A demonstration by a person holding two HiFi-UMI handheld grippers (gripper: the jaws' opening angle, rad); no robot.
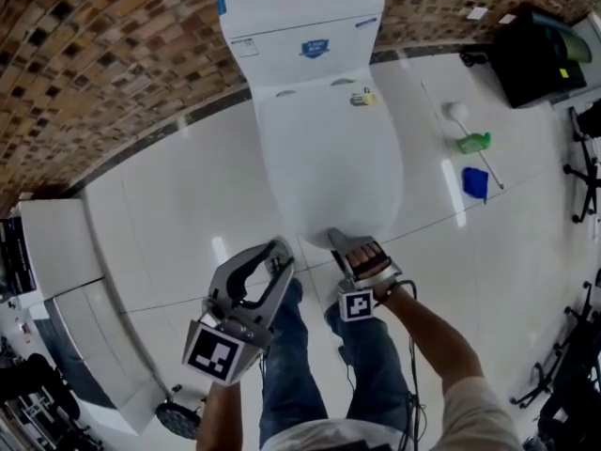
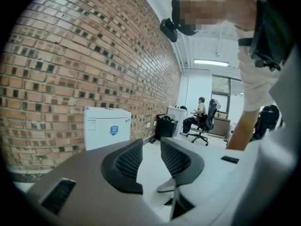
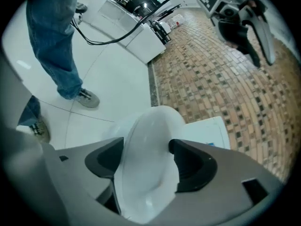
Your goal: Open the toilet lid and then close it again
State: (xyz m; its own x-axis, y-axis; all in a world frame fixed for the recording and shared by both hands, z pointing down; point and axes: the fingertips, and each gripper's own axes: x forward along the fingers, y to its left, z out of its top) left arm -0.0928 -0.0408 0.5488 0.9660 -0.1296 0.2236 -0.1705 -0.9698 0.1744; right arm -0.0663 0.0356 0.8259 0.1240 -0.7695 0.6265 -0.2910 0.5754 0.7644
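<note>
The white toilet (image 1: 329,172) stands against the brick wall with its lid (image 1: 331,158) down; the tank (image 1: 300,26) is behind it. My right gripper (image 1: 340,242) is at the lid's front edge. In the right gripper view the lid (image 3: 146,145) fills the gap between the wide-set jaws of the right gripper (image 3: 146,161), and the pads straddle it without a clear press. My left gripper (image 1: 280,252) hangs left of the bowl's front, jaws a little apart with nothing between them. The left gripper (image 2: 150,152) points level toward the tank (image 2: 107,126).
A toilet brush (image 1: 457,113), a green object (image 1: 474,142) and a blue object (image 1: 475,182) lie on the white tiles to the right. A black bin (image 1: 535,54) stands at the back right, a white cabinet (image 1: 56,242) to the left. A person (image 2: 200,114) sits on an office chair far off.
</note>
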